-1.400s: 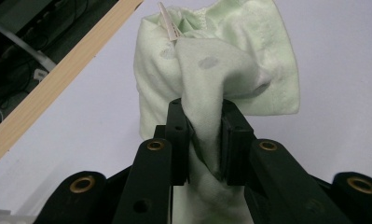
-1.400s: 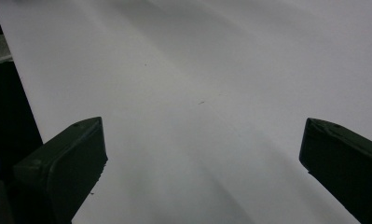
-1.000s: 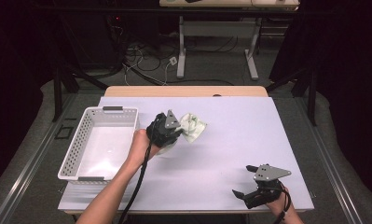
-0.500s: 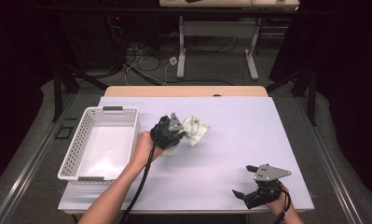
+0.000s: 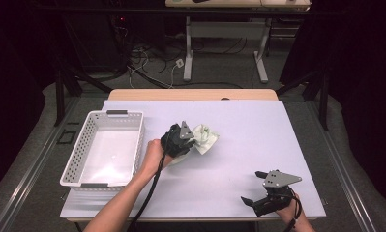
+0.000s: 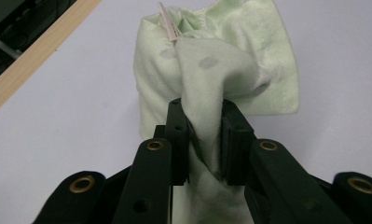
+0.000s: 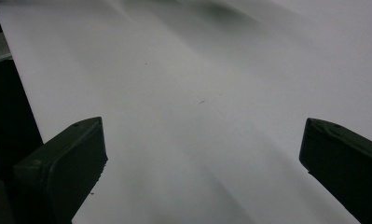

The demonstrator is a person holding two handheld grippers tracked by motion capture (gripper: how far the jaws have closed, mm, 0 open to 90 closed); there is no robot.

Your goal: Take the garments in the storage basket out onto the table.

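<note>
You are lowering your left tool (image 6: 203, 140), clamped on the crumpled pale-green fleece cloth (image 5: 203, 138), right of the white slotted plastic basket (image 5: 74, 157), while your right tool (image 5: 263, 194) is idling agape, empty.

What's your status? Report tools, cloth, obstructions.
Left tool shut on cloth, mid-table. Right tool open, idle at near right edge. Basket at left; path to it clear.
</note>
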